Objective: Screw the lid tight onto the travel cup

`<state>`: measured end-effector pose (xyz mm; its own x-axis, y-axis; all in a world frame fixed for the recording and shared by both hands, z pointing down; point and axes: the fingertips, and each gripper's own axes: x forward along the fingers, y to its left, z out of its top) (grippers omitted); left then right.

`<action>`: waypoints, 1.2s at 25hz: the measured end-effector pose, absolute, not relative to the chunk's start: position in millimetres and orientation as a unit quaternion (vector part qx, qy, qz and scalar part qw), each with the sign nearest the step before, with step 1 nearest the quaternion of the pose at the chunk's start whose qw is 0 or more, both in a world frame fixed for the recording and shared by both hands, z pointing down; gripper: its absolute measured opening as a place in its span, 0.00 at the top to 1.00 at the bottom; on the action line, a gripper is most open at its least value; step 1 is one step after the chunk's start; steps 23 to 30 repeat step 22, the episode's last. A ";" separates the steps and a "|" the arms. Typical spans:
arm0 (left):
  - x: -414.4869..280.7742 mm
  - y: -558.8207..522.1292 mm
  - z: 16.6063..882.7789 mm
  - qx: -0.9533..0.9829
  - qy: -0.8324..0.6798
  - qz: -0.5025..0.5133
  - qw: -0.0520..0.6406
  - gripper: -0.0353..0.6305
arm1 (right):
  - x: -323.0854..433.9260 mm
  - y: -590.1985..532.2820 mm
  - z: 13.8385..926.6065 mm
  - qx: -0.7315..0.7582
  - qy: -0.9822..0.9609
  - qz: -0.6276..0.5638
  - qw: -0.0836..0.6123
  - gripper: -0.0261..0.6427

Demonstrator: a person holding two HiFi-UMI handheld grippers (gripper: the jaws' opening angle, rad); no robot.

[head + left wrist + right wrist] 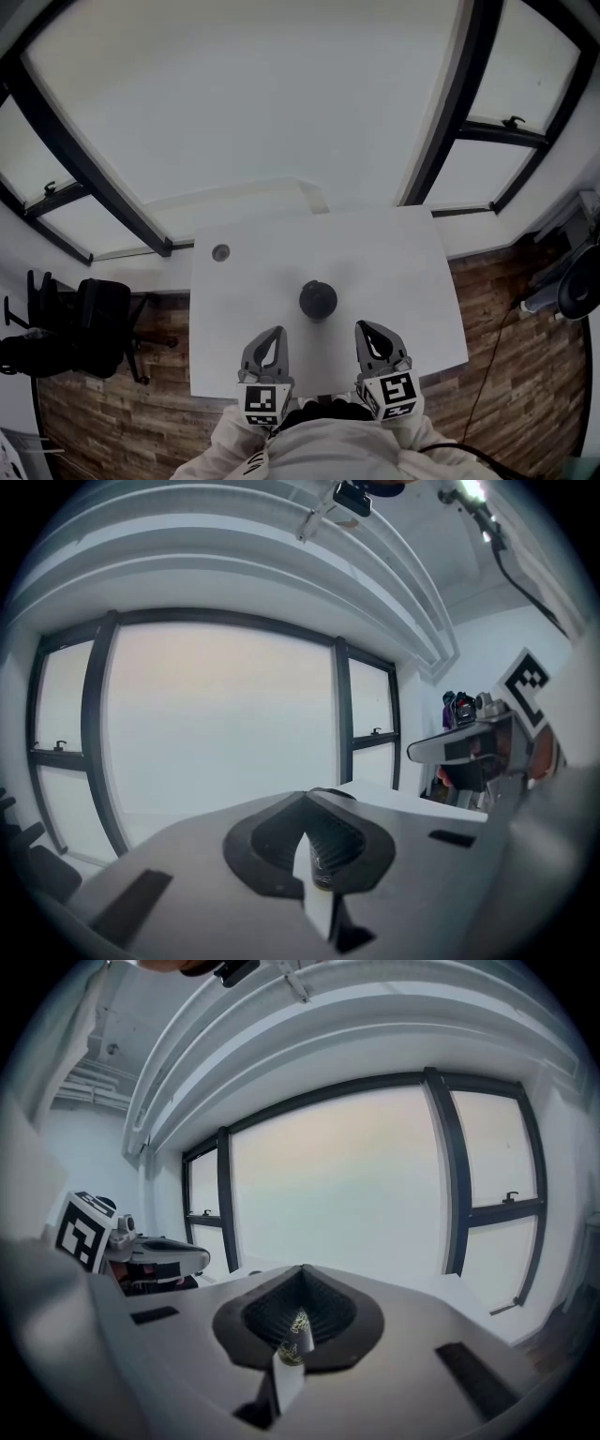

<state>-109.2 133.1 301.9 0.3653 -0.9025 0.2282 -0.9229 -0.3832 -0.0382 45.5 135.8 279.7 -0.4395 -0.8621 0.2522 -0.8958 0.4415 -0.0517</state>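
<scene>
Left tongs point(267, 339) and right tongs point(373, 334), both clenched empty, hover at near surface point(412, 281) edge, apart from cup point(318, 299) mid-surface; lid on or tight can't tell, likely no screwing yet.

A dark travel cup point(318, 299) stands mid-table point(412, 281), just beyond both closed grippers

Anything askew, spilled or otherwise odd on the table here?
Nothing stands out. The dark round travel cup seems to stand upright on the white table, with nothing spilled. A small grey disc lies apart near its far left corner.
</scene>
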 end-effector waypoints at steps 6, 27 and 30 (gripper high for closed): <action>-108.2 132.7 301.0 0.815 -0.565 0.116 0.048 0.94 | 51.1 132.6 271.4 0.517 -0.847 0.077 0.096 0.93; -99.8 122.5 300.0 0.811 -0.570 0.121 0.057 0.94 | 58.6 128.9 265.5 0.510 -0.852 0.070 0.097 0.93; -99.8 122.5 300.0 0.811 -0.570 0.121 0.057 0.94 | 58.6 128.9 265.5 0.510 -0.852 0.070 0.097 0.93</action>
